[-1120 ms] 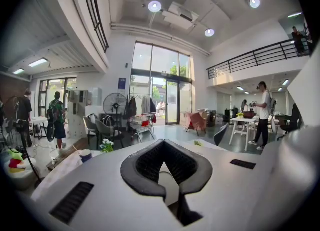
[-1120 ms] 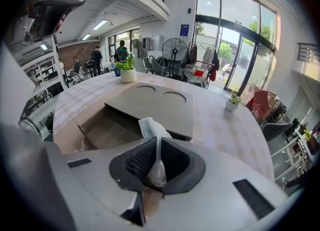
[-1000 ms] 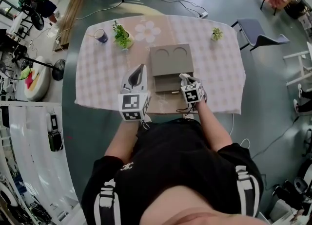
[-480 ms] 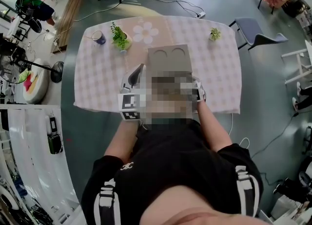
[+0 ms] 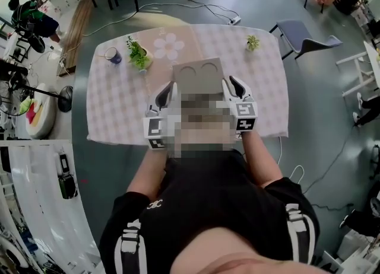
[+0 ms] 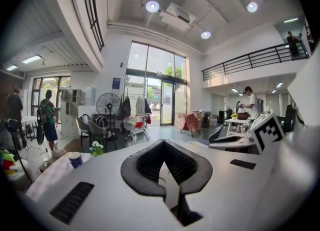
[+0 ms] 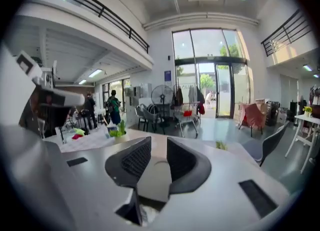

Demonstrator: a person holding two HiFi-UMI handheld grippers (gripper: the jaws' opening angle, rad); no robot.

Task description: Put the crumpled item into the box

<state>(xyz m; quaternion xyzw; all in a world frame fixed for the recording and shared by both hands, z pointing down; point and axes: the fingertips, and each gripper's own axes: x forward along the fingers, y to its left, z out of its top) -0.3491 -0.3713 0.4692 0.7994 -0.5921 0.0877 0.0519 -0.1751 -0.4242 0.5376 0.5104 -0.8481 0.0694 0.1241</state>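
Observation:
The grey box (image 5: 198, 71) with two round recesses on its lid stands mid-table; a blurred patch covers its near part. No crumpled item shows in any view. My left gripper (image 5: 166, 91) hovers at the box's left side. Its jaws (image 6: 163, 142) meet at the tips, shut and empty. My right gripper (image 5: 233, 84) hangs at the box's right side. Its jaws (image 7: 159, 146) stand apart, just starting to close, with nothing between them. Both grippers point level across the table.
On the checkered table (image 5: 119, 107) are a potted plant (image 5: 138, 58), a blue mug (image 5: 113, 56), a flower-shaped mat (image 5: 168, 45) and a small plant (image 5: 253, 42). A chair (image 5: 303, 32) stands beyond the far right corner. A person stands at far left.
My right gripper has come away from the box's front drawer and risen to the box's right side. My left gripper has stayed by the box's left side.

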